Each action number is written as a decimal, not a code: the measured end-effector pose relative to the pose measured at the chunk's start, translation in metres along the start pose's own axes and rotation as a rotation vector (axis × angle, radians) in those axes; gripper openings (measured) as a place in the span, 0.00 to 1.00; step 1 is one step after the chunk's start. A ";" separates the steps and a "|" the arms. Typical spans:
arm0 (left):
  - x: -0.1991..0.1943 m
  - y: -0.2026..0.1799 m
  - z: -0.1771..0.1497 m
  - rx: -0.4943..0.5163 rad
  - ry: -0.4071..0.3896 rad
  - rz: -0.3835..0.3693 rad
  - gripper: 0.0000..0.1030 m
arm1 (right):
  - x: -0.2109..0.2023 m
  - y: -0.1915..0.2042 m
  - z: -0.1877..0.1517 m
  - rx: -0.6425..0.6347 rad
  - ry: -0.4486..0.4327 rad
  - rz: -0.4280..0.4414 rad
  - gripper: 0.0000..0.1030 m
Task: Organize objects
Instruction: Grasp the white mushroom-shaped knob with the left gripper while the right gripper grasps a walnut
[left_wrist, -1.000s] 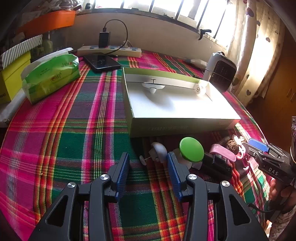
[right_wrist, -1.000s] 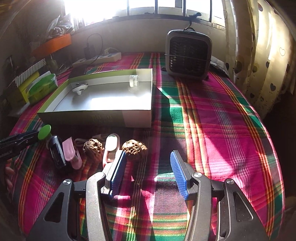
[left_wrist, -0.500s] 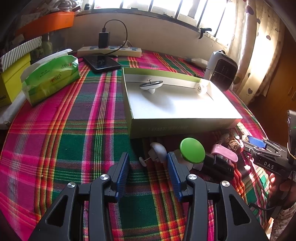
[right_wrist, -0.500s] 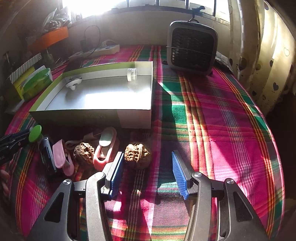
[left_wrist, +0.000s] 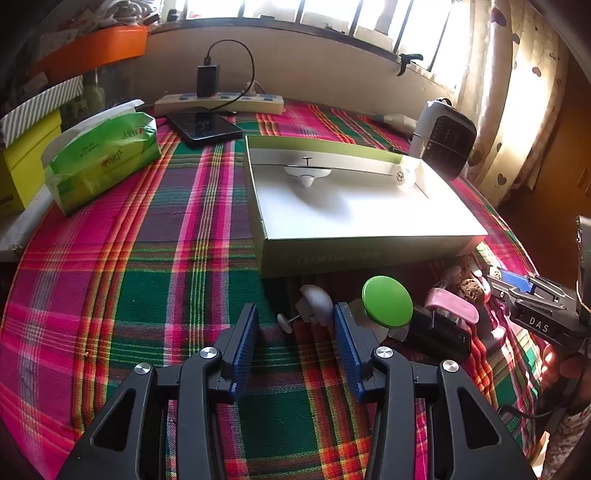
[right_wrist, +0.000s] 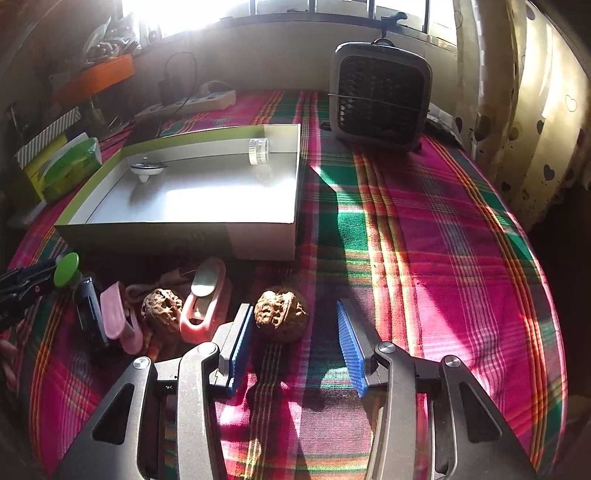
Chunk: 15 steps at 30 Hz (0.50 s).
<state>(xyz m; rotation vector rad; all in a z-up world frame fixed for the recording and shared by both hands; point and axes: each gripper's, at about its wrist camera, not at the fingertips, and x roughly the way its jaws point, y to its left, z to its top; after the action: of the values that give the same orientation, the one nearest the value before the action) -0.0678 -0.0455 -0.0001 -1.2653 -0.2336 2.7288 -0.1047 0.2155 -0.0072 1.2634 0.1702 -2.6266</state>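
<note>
Right wrist view: the right tongs (right_wrist: 295, 328), just narrowing but not yet pinching, straddle a walnut (right_wrist: 281, 314) on the surface before the box (right_wrist: 177, 236), likely its destination; left tongs (left_wrist: 295, 332) stand spread.

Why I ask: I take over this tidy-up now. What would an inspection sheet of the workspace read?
Surface: plaid cloth over the table.
Job's things: box holds a top and a jar; walnut, second walnut, pink clip and green cap lie before it.
Clutter: tissue pack, phone, fan.
Grippers: left gripper open; right gripper open, jaws just closing, the walnut between them.
Cables: charger cable into power strip.
Surroundings: window, curtain.
</note>
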 end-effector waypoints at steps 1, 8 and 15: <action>0.000 0.000 0.000 0.001 0.000 0.002 0.39 | 0.000 0.000 0.000 -0.001 0.000 0.001 0.39; 0.003 -0.002 0.003 0.022 0.005 0.027 0.39 | 0.000 0.000 0.000 -0.001 -0.001 0.007 0.36; 0.009 -0.006 0.010 0.043 0.013 0.038 0.39 | 0.000 0.000 0.001 -0.001 -0.001 0.006 0.36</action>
<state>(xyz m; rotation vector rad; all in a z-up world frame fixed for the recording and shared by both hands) -0.0812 -0.0392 0.0004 -1.2885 -0.1496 2.7411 -0.1055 0.2155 -0.0069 1.2604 0.1669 -2.6221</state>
